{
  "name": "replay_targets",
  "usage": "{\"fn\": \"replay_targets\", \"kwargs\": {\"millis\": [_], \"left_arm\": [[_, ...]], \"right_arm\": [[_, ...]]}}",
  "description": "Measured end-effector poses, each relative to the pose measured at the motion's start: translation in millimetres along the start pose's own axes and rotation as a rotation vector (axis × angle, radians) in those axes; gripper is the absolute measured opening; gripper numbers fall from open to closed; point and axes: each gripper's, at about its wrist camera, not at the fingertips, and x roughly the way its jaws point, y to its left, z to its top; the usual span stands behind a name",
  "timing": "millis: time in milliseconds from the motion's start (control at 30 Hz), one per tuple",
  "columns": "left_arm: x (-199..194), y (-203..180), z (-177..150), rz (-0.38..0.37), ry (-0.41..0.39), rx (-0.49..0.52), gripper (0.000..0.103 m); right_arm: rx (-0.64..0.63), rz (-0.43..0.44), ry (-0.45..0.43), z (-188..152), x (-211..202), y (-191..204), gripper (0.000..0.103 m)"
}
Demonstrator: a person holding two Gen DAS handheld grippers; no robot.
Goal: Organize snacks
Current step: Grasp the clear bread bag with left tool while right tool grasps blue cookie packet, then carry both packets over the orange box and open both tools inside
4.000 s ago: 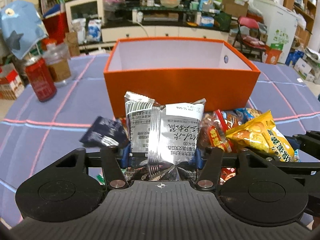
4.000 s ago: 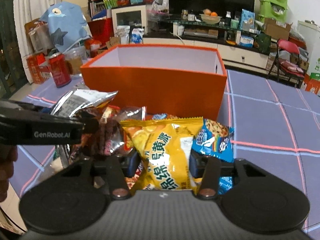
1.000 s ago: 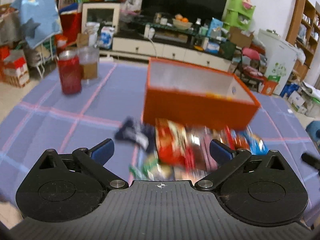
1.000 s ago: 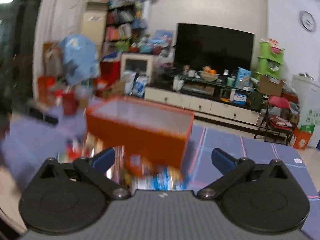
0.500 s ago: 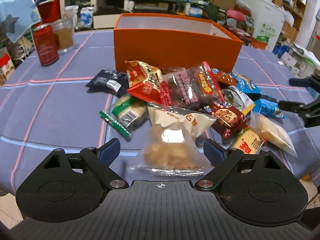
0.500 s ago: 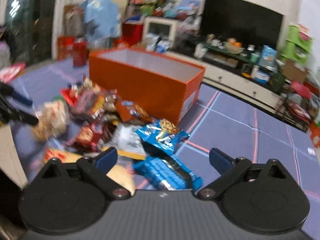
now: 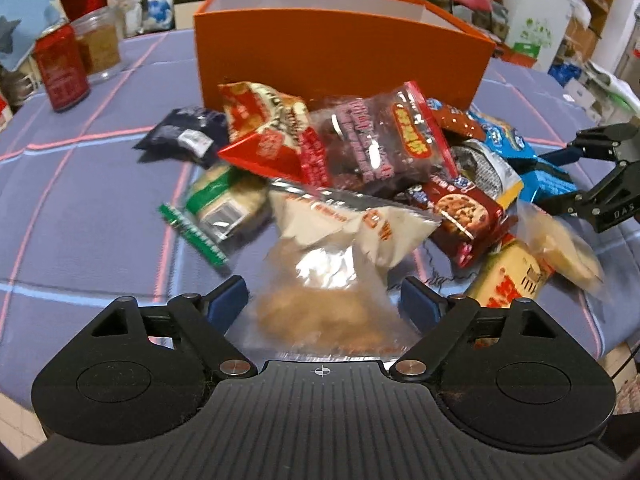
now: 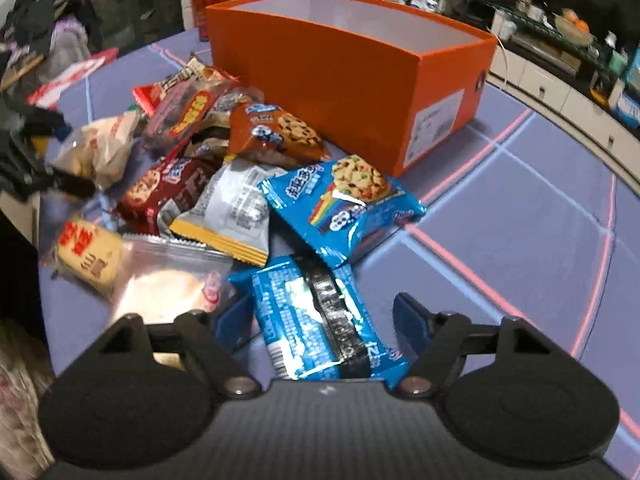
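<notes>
Below, two views of one snack pile on a purple checked table (image 7: 80,208), heaped against the near wall of an orange box (image 7: 340,44). Left gripper (image 7: 324,300): jaws closing around a clear bag (image 7: 320,280) of brown pieces at the table's near edge, pads not yet touching it. Right gripper (image 8: 316,316): jaws closing astride a blue packet (image 8: 316,316) at the pile's right end, a gap visible at each pad. Red can (image 7: 62,68) and jar (image 7: 98,48) stand near the far left corner
</notes>
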Motion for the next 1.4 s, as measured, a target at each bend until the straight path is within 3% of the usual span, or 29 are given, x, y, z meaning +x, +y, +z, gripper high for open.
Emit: {"fn": "replay_targets", "kwargs": {"millis": [100,167,267,433,567,633,833,933,1067,1200,1400], "left_arm": [[3,-7,2,-0.011,0.000,0.030,0.062],[4,-13,1,0.018,-0.004,0.073,0.051],[3,-17,-1,0.040,-0.004,0.103,0.047],[2,-18,-3,0.048,-0.005,0.097,0.042],[-2,-16,-3,0.031,-0.004,0.091,0.022],[-4,-11,-2,0.028,-0.001,0.080,0.018],[-27,7,4,0.017,-0.056,0.027,0.017],[-40,15,5,0.004,-0.086,0.007,0.017],[-53,15,6,0.004,-0.127,0.008,0.017],[-58,7,7,0.084,-0.162,0.053,0.017],[-51,4,10,0.129,-0.149,0.066,0.017]], "right_arm": [[0.041,-0.025,-0.021,-4,-1,4,0.078],[0.075,-0.051,-0.023,-6,-4,7,0.077],[0.124,-0.100,-0.021,-9,-8,17,0.072],[0.187,-0.194,-0.015,-9,-11,37,0.048],[0.269,-0.263,-0.008,-8,-13,52,0.047],[0.307,-0.295,-0.013,-9,-15,59,0.048],[0.406,-0.400,-0.047,-17,-33,68,0.048],[0.453,-0.430,-0.106,-17,-52,71,0.048],[0.409,-0.496,-0.176,-8,-68,89,0.048],[0.336,-0.545,-0.232,7,-74,107,0.048],[0.301,-0.528,-0.235,20,-64,119,0.048]]}}
